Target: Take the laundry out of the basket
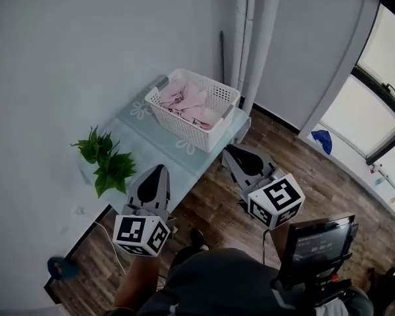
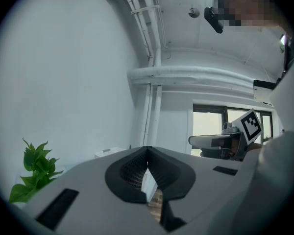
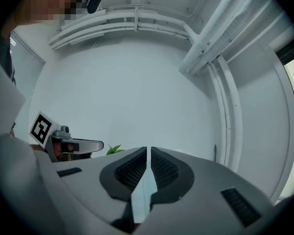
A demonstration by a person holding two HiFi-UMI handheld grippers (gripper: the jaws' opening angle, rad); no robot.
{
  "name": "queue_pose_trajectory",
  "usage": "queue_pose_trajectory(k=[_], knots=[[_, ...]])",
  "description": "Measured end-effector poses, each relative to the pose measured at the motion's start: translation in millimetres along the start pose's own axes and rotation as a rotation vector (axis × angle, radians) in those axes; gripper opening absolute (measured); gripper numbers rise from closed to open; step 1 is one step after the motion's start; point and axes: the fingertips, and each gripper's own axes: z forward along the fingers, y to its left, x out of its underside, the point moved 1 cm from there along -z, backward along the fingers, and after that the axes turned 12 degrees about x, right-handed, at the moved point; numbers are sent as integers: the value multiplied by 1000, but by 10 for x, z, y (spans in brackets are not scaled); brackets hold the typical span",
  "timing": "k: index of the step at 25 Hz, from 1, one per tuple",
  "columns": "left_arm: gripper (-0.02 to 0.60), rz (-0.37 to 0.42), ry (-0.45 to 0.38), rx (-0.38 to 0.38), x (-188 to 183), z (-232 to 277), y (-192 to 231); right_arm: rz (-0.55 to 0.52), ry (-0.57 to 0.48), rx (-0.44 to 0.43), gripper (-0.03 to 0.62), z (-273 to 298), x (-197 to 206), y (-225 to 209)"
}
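Observation:
A white slatted laundry basket [image 1: 214, 114] stands at the far end of a low table [image 1: 151, 147] covered in pale green cloth. Pink laundry [image 1: 183, 101] lies bunched inside it. My left gripper [image 1: 159, 169] hovers over the table's near end, well short of the basket, its jaws shut and empty. My right gripper [image 1: 234, 150] hangs over the wooden floor just right of the table, also shut with nothing in it. The left gripper view shows my left gripper [image 2: 148, 152] aimed at the wall and pipes. In the right gripper view my right gripper [image 3: 148, 152] points at the bare wall.
A green potted plant [image 1: 105, 160] sits at the table's left edge beside my left gripper. White pipes [image 1: 253, 31] run up the wall corner behind the basket. A small screen [image 1: 319, 242] is mounted near the person's body. Windows line the right wall.

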Motion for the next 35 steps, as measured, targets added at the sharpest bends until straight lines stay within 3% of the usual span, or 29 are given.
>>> queue_pose_trajectory(k=[8,16,23,27,30,35], knots=[[9,-24,-29,-2,-80,256,696,-1,23,26,23,868,-82,-84],[9,-29,-14,-45,-80,599,1042,9,60,-2,35,1579,-93,-375],[9,-27,7,-146,-135,1035,1328,-30,119,-112,181,2378,-4,-782],[9,-22,2,-215,-169,1248,1477,-37,236,-178,276,2874,327,-998],[9,-31,10,-269,-127,1364,1575,5,337,-206,362,3181,674,-1086],[9,-35,41,-337,-23,1496,1699,160,518,-209,443,3567,1225,-1100]])
